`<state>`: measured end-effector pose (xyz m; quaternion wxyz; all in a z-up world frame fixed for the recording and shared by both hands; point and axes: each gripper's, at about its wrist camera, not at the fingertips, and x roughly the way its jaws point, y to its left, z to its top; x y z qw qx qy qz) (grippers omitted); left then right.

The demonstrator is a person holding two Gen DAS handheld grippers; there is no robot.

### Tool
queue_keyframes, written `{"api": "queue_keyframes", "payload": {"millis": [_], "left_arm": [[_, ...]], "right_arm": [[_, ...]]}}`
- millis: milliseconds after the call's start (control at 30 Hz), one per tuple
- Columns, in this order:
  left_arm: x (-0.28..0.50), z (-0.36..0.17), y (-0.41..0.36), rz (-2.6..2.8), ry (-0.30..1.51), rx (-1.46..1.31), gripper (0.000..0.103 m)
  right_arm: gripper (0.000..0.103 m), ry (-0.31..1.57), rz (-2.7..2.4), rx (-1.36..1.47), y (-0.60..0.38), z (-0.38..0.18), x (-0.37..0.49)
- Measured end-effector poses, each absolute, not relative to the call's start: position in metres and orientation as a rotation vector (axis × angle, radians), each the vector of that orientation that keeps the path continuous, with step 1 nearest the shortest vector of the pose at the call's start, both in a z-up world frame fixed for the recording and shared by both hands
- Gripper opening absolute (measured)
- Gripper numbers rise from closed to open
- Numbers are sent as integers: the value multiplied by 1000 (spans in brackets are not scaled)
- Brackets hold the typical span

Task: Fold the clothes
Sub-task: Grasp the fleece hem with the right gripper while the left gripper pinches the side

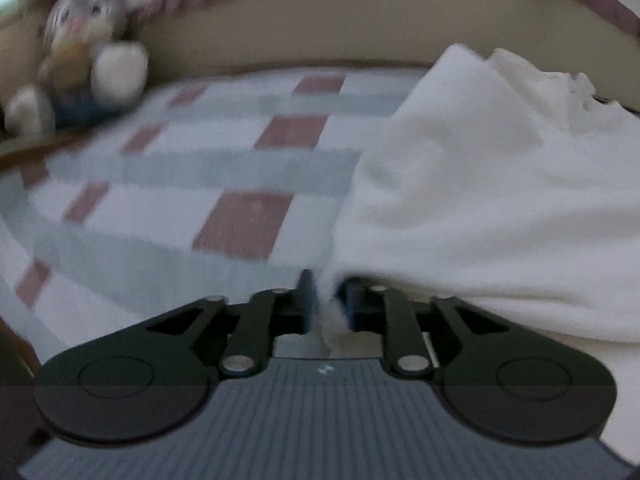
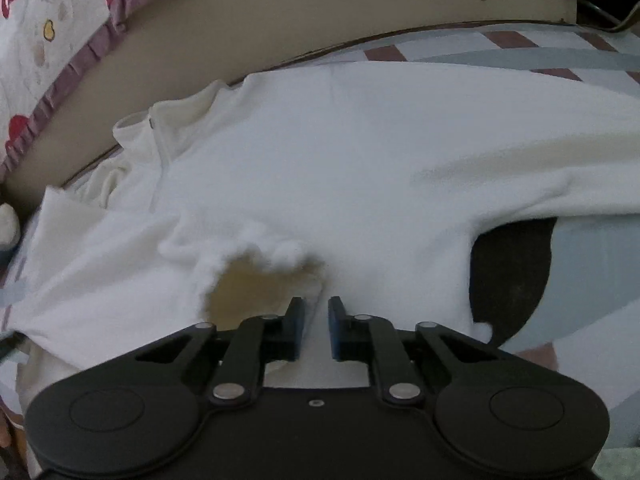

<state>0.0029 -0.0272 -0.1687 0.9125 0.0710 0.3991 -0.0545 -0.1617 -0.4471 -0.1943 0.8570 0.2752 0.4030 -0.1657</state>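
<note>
White fleece (image 2: 360, 152), apparently in left gripper (image 1: 326, 300)

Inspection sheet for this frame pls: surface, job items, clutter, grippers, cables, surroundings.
Surface: bed with checked sheet, pale with grey bands and dusty-red squares.
Job's things: white fleece zip-neck top spread on the sheet, collar toward the headboard; dark patch under its edge, identity unclear.
Clutter: plush rabbit on the bed's far corner, blurred.
Grippers: left hand-held gripper shut on a pinch of the top; right hand-held gripper over the top, slightly apart, no cloth visibly between.
Cables: nothing seen.
Surroundings: beige headboard; printed bedding with purple frill above.
</note>
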Motion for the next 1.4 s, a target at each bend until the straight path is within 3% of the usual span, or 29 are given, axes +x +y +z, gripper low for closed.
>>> {"api": "queue_keyframes", "payload": {"millis": [67,133,167,200,333,400,533,633,733,767,800,833,867,933,1067,1133,1233,1333,1400], "left_arm": [[6,-159,-20,-91,856,90,54],[6,-144,-14,-149,858,37,54],[4,-135,-12,-188,845,13,54],[3,-124,-12,-229,818,1,55],[21,-78,-39,-361,713,59,69],[40,-59,-69,-405,665,149,70],[94,-56,-131,-508,704,288,91],[142,-80,-159,-523,886,336,91],[167,-104,-168,-439,950,396,91],[169,-110,-166,-428,957,397,86],[170,-115,-163,-422,963,389,75],[170,-116,-156,-425,978,346,31],[169,-117,-145,-408,1015,271,8],[167,-116,-121,-368,1071,124,7],[139,-96,-79,-167,854,29,2],[125,-92,-72,-43,722,118,2],[126,-100,-58,-115,735,72,3],[133,-99,-60,-194,755,2,7],[140,-90,-74,-306,731,-8,22]], "right_arm": [[22,838,-324,572,-447,-189,-161],[35,822,-289,565,-448,-185,-156],[51,814,-271,562,-448,-182,-154],[58,806,-253,558,-448,-180,-152],[59,774,-183,545,-450,-171,-143],[60,757,-147,538,-451,-167,-138],[62,745,-138,461,-441,-169,-137],[62,767,-186,304,-421,-185,-145],[69,773,-247,105,-403,-198,-149],[69,769,-248,111,-404,-200,-149],[68,761,-246,141,-408,-201,-150],[68,757,-243,172,-413,-202,-151],[68,753,-239,204,-419,-204,-151],[66,744,-232,231,-424,-204,-151],[46,727,-212,232,-425,-202,-151],[43,722,-207,217,-421,-203,-150],[42,717,-210,217,-422,-203,-149],[42,714,-209,226,-424,-204,-149],[42,711,-208,228,-424,-205,-150]]}}
